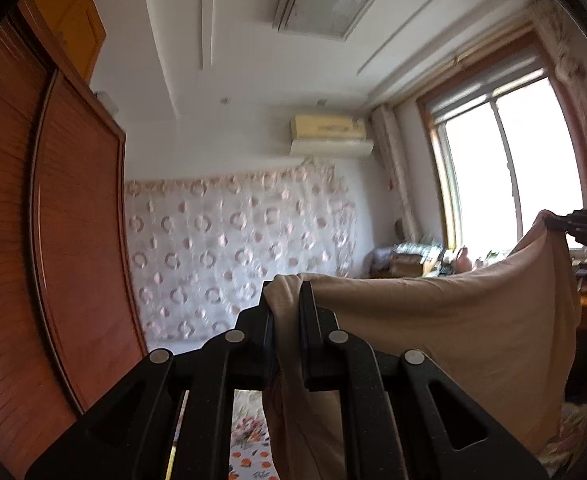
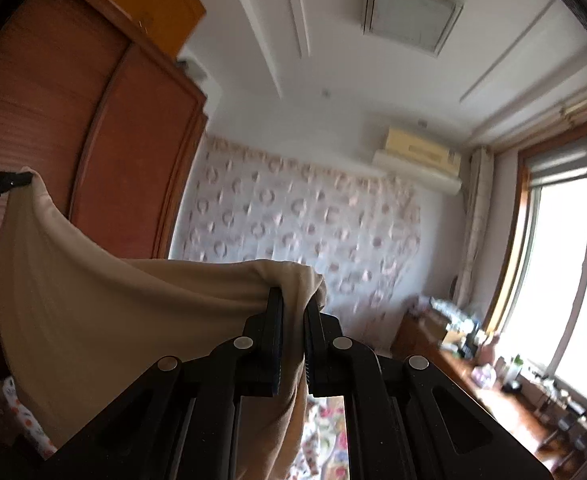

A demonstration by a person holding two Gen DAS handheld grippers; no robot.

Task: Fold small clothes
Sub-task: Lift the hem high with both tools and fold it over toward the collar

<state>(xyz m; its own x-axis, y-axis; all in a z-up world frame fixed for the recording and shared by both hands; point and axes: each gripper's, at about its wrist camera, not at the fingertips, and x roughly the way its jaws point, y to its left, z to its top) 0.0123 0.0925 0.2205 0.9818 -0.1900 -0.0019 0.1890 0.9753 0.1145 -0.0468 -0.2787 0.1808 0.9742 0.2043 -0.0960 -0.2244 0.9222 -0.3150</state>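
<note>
Now the left gripper (image 1: 287, 300) pinches one top corner of the beige garment (image 1: 453, 328), and the right gripper (image 2: 293, 304) clamps the other corner. Between them the cloth's long upper edge sags, level, held aloft above the floral bedspread (image 1: 249, 440); it looks thin, soft, plain, lightly creased.

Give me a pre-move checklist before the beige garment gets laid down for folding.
1. Left hand-held gripper shut on the beige garment: ok.
2. Right hand-held gripper shut on the garment's other corner: ok.
3. Top edge spread between the two grippers: ok, though it sags in the middle.
4. Garment hanging free below: cannot tell, its lower part is out of view.
5. Floral bedspread below clear for laying: cannot tell, only slivers show.
</note>
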